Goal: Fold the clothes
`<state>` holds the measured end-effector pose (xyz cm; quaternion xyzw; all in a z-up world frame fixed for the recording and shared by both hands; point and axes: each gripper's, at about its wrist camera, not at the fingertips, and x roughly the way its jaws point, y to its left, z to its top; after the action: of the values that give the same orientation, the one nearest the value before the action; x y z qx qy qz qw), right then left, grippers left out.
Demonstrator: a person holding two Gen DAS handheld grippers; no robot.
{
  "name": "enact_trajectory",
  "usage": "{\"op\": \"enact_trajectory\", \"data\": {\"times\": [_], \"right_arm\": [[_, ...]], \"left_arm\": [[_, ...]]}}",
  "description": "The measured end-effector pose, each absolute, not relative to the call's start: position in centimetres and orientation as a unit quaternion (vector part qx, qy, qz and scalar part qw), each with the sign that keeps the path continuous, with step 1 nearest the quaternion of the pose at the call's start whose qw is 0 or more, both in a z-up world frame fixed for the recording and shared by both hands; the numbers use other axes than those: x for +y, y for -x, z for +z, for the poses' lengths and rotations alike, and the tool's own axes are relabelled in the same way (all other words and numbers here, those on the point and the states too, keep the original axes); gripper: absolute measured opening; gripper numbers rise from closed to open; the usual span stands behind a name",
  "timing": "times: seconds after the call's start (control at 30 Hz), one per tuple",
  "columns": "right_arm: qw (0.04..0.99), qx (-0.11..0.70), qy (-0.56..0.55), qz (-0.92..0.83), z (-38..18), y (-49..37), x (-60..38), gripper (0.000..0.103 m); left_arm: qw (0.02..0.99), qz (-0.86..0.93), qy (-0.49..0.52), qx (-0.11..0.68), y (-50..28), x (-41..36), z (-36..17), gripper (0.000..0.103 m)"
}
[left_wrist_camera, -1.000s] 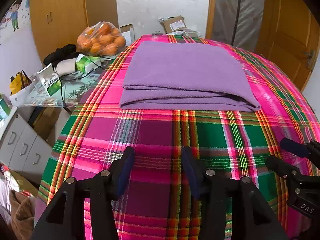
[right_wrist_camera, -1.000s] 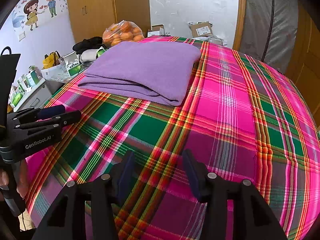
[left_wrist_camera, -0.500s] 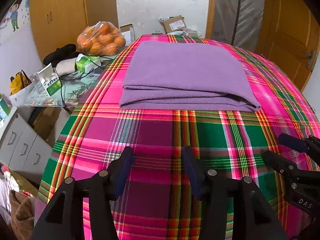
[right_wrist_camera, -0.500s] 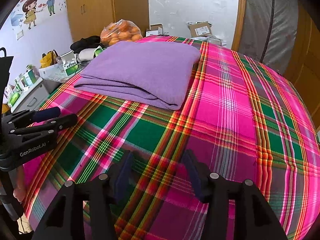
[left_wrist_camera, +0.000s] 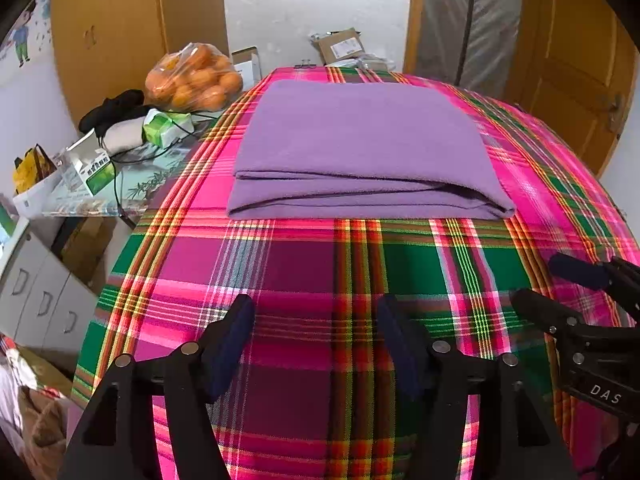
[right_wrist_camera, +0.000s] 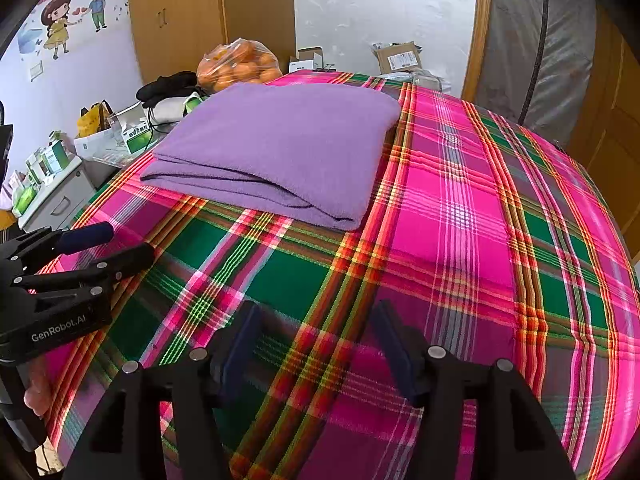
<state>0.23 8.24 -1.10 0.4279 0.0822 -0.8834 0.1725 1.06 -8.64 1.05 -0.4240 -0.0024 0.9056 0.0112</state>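
A folded purple cloth (left_wrist_camera: 360,148) lies flat on the plaid-covered table (left_wrist_camera: 304,280), toward its far edge and nearer the left side. Both grippers hang over the near edge, well apart from the cloth. The left gripper (left_wrist_camera: 316,340) has its jaws opening, with only plaid between them. The right gripper (right_wrist_camera: 316,344) is likewise opening on nothing. A bag of oranges (left_wrist_camera: 194,78) sits off the table's far left corner.
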Motion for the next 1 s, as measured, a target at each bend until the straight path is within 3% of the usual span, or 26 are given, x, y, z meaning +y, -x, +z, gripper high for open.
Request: {"op": "enact_trajectory", "data": {"times": [0.5,1.0], "right_arm": [[0.172,0.083,-0.428,-0.883,-1.09,-0.33,8.14,0.061],[0.169,0.080,-0.429,-0.884,-1.10,0.11,7.97,0.065]], "left_arm": [[0.011,0.906,0.424,-0.003,-1.07,-8.67,1.01,0.068],[0.011,0.904,0.427,-0.005,-0.40,-8.73,0.89,0.075]]}}
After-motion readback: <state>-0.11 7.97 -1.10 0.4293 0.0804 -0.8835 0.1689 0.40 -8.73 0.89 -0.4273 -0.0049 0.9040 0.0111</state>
